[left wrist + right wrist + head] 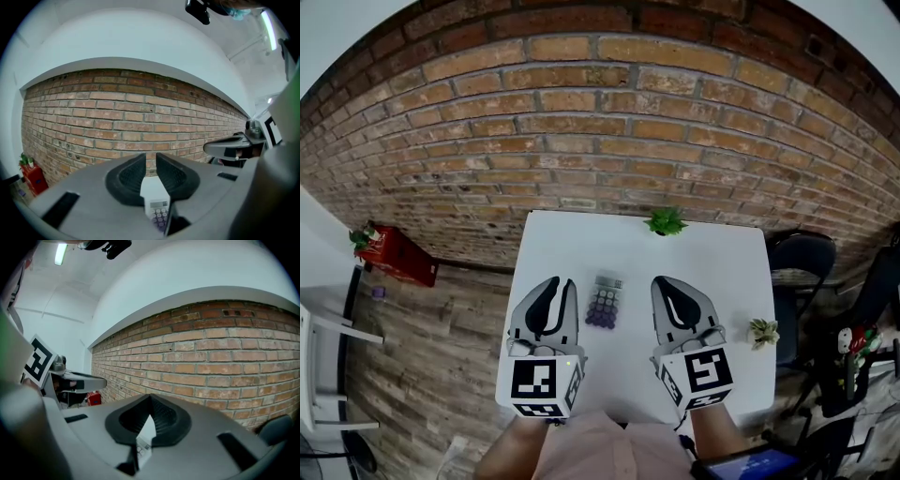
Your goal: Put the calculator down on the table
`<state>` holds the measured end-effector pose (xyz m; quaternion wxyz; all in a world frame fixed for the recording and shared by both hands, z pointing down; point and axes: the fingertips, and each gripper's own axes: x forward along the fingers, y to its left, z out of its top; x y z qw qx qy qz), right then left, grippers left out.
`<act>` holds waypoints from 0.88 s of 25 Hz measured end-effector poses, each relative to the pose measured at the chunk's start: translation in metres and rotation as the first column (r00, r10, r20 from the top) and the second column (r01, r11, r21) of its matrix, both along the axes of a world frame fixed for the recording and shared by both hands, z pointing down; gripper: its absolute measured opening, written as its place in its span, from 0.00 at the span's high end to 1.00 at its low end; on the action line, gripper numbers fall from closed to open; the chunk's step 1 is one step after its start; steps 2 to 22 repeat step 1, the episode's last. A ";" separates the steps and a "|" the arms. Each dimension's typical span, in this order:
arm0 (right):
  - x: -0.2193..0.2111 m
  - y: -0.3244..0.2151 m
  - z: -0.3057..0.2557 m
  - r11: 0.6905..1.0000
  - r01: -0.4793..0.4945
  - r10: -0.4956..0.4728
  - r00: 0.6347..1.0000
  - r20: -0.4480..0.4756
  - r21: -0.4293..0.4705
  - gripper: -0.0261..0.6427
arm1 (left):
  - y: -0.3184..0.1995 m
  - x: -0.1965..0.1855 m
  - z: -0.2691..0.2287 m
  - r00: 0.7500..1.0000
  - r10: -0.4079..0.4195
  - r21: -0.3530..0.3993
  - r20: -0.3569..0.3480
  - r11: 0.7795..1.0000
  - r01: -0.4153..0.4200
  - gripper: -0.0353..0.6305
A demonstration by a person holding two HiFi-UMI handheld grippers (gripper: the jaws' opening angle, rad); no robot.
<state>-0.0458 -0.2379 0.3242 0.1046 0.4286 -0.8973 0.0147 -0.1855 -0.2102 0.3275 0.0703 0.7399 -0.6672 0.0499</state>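
The calculator (605, 302), grey with purple keys, lies flat on the white table (712, 272), with nothing touching it. It sits between my two grippers, near their tips. My left gripper (557, 280) hovers just left of it, shut and empty. My right gripper (660, 280) hovers just right of it, also shut and empty. In the left gripper view the calculator (158, 212) shows below the closed jaws of the left gripper (151, 157). In the right gripper view a strip of the calculator (143, 448) shows under the right gripper (150, 398).
A small green plant (666, 222) stands at the table's far edge and another plant (762, 330) at its right edge. A black chair (802, 262) is to the right. A red box (394, 253) sits on the wood floor at left. A brick wall (600, 122) runs behind.
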 end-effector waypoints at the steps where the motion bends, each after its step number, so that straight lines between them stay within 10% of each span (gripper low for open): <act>1: 0.000 -0.001 0.000 1.000 -0.001 0.001 1.000 0.000 0.000 0.96 | -0.001 0.000 0.001 1.000 0.000 -0.001 0.001 1.000 0.000 0.84; 22: 0.000 -0.001 0.000 1.000 -0.001 0.001 1.000 0.000 0.000 0.96 | -0.001 0.000 0.001 1.000 0.000 -0.001 0.001 1.000 0.000 0.84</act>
